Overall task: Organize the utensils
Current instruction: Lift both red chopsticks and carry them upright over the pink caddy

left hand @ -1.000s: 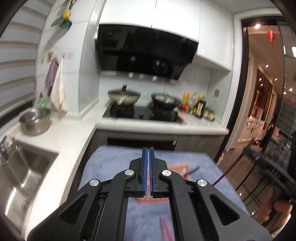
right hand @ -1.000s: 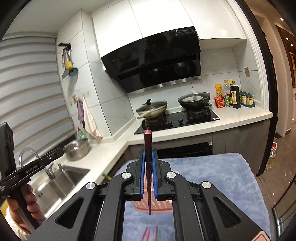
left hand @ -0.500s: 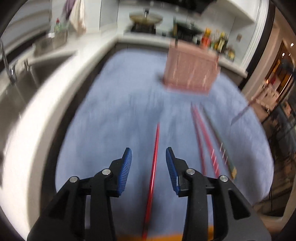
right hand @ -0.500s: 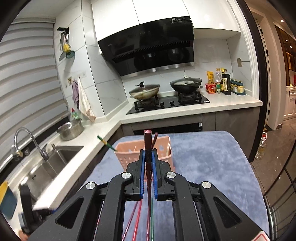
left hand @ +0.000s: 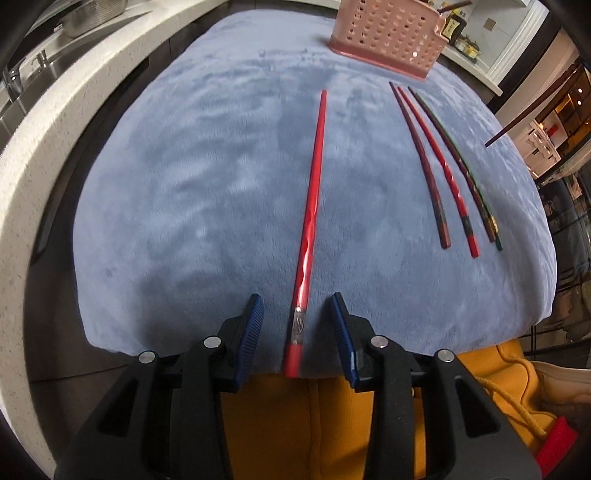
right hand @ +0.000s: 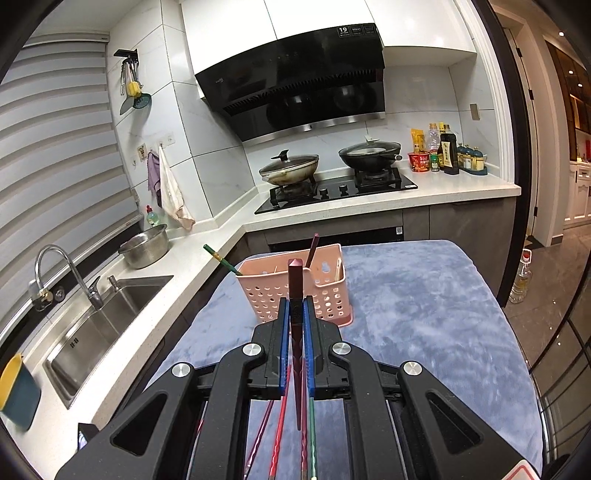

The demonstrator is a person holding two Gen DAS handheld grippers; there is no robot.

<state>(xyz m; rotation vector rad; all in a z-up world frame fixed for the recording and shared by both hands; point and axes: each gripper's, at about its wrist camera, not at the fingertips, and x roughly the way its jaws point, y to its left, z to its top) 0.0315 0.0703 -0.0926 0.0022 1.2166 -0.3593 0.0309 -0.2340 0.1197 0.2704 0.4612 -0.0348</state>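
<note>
Short of the pink basket [left hand: 391,35], at the cloth's [left hand: 184,177] near edge, your left gripper [left hand: 297,325] stands spread around the butt of the red chopstick [left hand: 312,206], which overhangs that edge, so a skewed close could flick it off. Your right gripper [right hand: 296,325] is clamped on a dark chopstick [right hand: 295,291] before the basket; held near one end, it could pivot and miss the opening.
</note>
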